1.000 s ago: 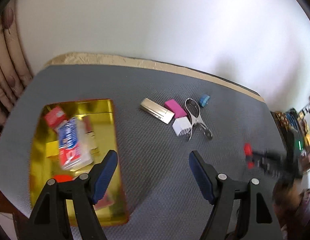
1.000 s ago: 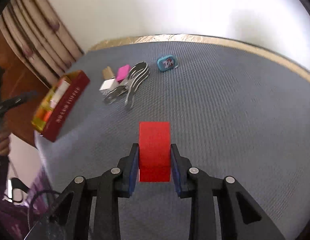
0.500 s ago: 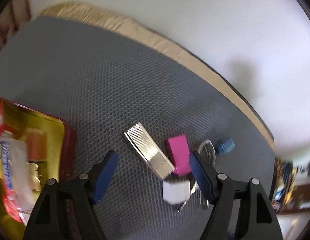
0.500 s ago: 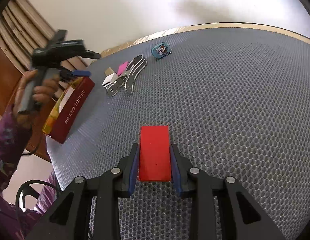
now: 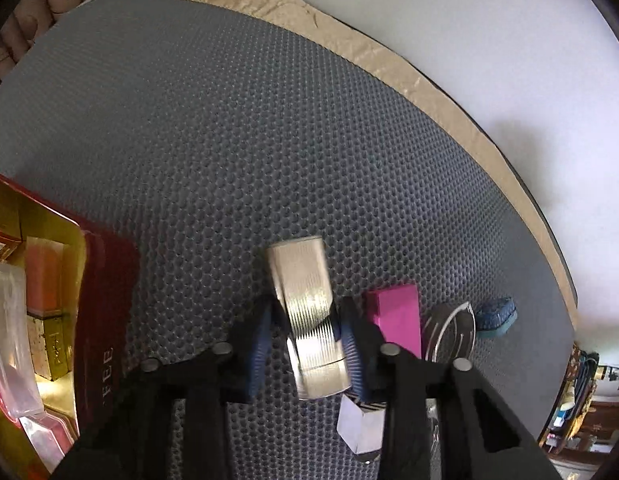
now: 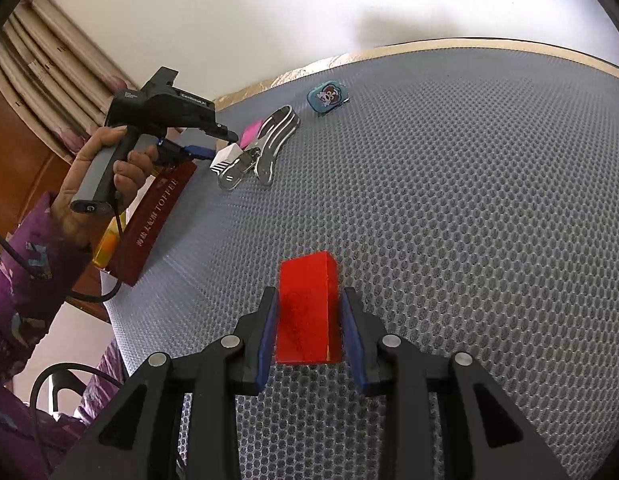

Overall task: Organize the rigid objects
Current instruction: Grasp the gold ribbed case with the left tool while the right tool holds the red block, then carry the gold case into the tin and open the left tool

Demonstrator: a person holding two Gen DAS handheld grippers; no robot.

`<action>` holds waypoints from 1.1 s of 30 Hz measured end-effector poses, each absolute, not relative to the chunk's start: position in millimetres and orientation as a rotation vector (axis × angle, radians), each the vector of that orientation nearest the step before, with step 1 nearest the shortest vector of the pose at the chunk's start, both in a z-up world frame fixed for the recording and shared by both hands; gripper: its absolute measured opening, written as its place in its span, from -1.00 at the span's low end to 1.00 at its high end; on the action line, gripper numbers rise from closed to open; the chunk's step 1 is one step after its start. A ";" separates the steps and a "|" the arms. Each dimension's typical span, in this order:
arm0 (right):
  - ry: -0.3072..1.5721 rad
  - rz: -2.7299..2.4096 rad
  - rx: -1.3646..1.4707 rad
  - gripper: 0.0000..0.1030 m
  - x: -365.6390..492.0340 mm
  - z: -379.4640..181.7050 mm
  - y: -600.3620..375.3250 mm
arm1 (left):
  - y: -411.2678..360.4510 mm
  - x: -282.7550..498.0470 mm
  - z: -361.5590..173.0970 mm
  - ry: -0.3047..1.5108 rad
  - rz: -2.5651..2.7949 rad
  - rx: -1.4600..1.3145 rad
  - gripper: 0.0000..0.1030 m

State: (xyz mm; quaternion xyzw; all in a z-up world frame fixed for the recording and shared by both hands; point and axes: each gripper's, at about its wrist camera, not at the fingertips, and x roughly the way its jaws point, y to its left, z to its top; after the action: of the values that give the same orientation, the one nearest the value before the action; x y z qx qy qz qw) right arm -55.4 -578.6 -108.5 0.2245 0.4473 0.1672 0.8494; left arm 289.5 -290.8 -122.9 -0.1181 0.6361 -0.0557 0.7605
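My left gripper [image 5: 305, 344] is down on the grey mat, its blue pads on either side of a ribbed silver metal case [image 5: 307, 316]; the right pad touches it, the left shows a slight gap. A pink block [image 5: 397, 320], a white block [image 5: 359, 426], metal pliers [image 5: 449, 332] and a small blue tin [image 5: 497, 316] lie just right of it. My right gripper [image 6: 309, 336] is around a red block [image 6: 307, 308] that rests on the mat, with narrow gaps at both pads. The left gripper also shows in the right wrist view [image 6: 217, 140].
A red and gold toffee tin [image 5: 105, 300] holding several packets stands at the left, at the mat's edge [image 6: 149, 220]. The blue tin [image 6: 327, 96] lies near the far gold border. A white wall is behind the table.
My left gripper has come down over the silver case and its jaws have narrowed around it. My right gripper's pads have loosened slightly from the red block, which now rests on the mat.
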 end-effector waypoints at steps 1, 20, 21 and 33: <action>0.943 0.351 0.472 -0.44 -54.4 -108.7 -578.7 | -291.6 287.0 -121.7 1.377 -0.123 -0.252 -0.40; 0.985 0.302 0.397 -0.43 -45.1 -106.4 -558.9 | -164.2 165.8 -14.0 1.228 -0.271 -0.280 -0.41; 0.988 0.303 0.407 -0.45 -45.1 -106.1 -558.4 | -144.8 167.9 -12.8 1.225 -0.252 -0.286 -0.41; 0.971 0.281 0.512 -0.47 -55.5 -92.7 -559.5 | -97.4 161.7 -57.7 1.312 -0.241 -0.182 -0.41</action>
State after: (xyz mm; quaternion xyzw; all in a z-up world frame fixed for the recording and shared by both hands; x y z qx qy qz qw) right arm -55.5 -559.5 -92.7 0.2423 0.4601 0.1331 0.8437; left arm 161.7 -97.4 -57.7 -0.0841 0.6078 -0.1117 0.7817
